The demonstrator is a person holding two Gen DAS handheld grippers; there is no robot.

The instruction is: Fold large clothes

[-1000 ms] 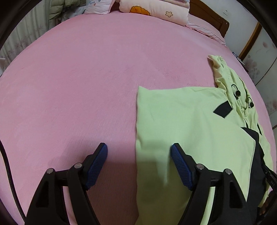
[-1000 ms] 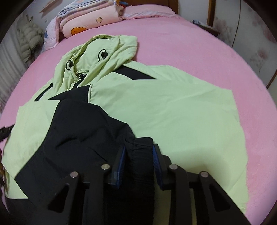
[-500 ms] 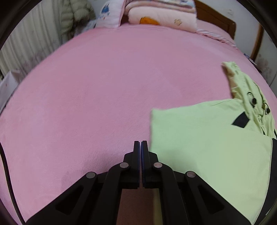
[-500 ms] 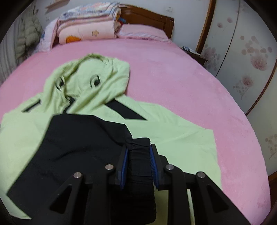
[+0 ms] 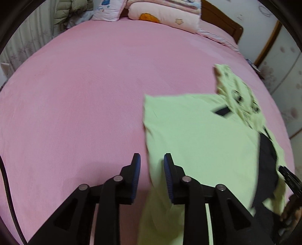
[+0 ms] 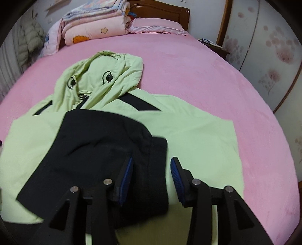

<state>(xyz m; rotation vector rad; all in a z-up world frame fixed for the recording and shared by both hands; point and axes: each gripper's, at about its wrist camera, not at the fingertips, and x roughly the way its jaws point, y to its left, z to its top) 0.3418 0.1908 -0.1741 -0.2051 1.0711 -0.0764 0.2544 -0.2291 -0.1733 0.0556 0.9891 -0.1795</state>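
Note:
A light green hooded jacket [image 5: 198, 135] lies flat on the pink bed [image 5: 85, 94], with its hood [image 6: 102, 75] toward the headboard. Its black sleeve [image 6: 98, 143] is folded across the body of the jacket [image 6: 203, 135]. My left gripper [image 5: 150, 168] hovers over the jacket's left edge. Its jaws are opening and the pads touch no cloth. My right gripper [image 6: 151, 173] is above the sleeve's cuff. Its jaws are opening too, the cuff lies between them, and the right pad stands apart from it.
Folded quilts [image 6: 94, 26] and a pillow [image 6: 156, 26] are stacked at the wooden headboard [image 6: 160, 11]. A puffer coat [image 5: 71, 11] hangs at the far left. A patterned wardrobe [image 6: 273, 47] stands to the right of the bed. A hand [image 5: 290, 213] shows at the left view's lower right edge.
The left gripper, open a second ago, closed half a second ago and has parted again while lifting back. The right gripper's pads, pressed on the black cuff before, have spread off it.

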